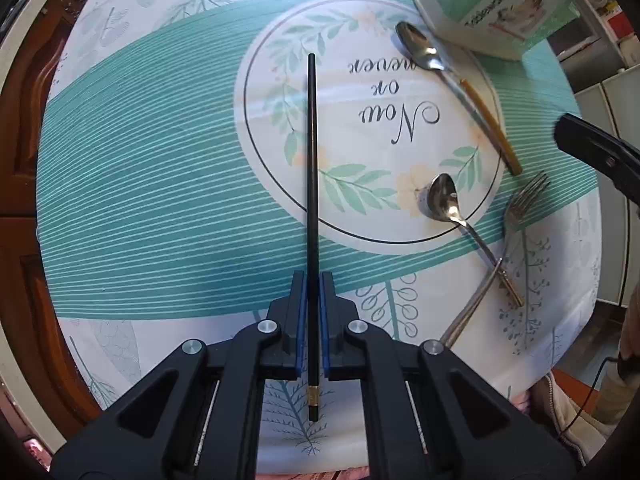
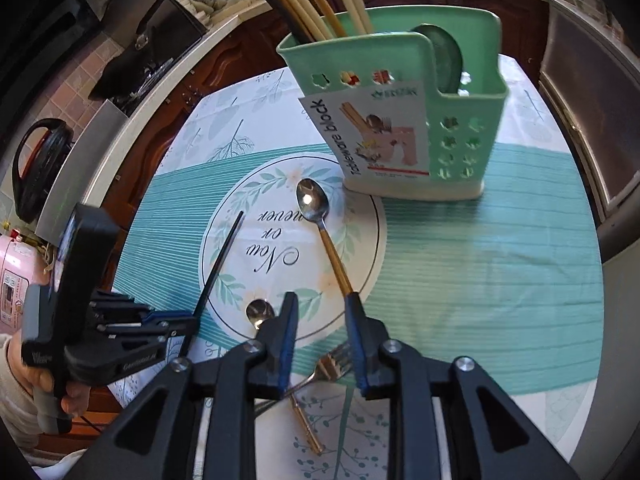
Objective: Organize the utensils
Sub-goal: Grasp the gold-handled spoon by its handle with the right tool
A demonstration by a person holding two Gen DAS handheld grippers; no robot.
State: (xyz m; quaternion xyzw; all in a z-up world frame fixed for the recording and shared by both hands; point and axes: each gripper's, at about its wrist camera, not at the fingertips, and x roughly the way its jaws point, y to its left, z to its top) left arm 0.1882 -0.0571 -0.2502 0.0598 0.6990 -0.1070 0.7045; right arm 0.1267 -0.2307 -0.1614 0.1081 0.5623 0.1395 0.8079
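Left wrist view, left to right:

Item 1. Your left gripper (image 1: 313, 320), lower centre, jaws closed on a black chopstick (image 1: 311, 184). Its long axis runs straight up the frame; the gold-banded butt pokes out below the pads, the thin tip points to the upper centre, over the printed circle of the tablecloth (image 1: 160, 200).

Item 2. A spoon with a gold handle (image 1: 452, 84), upper right, bowl toward the top, handle slanting down to the right.

Item 3. A second spoon (image 1: 452, 208), right of centre, bowl at upper left, handle running to lower right, where it crosses the fork.

Item 4. A fork (image 1: 516, 216), right edge, tines toward the top, handle slanting to lower left.

Item 5. A green utensil holder (image 1: 500, 4), upper right corner; contents not visible here.

Right wrist view:

Item 6. Your right gripper (image 2: 322, 308), lower centre, jaws partly apart with nothing between the pads; its right fingertip stands at the gold-handled spoon's handle end.

Item 7. The holder, upper centre, upright: pale chopsticks (image 2: 320, 4) lean out of the left compartment toward the upper left; the right compartment holds something rounded and dark that you cannot identify.
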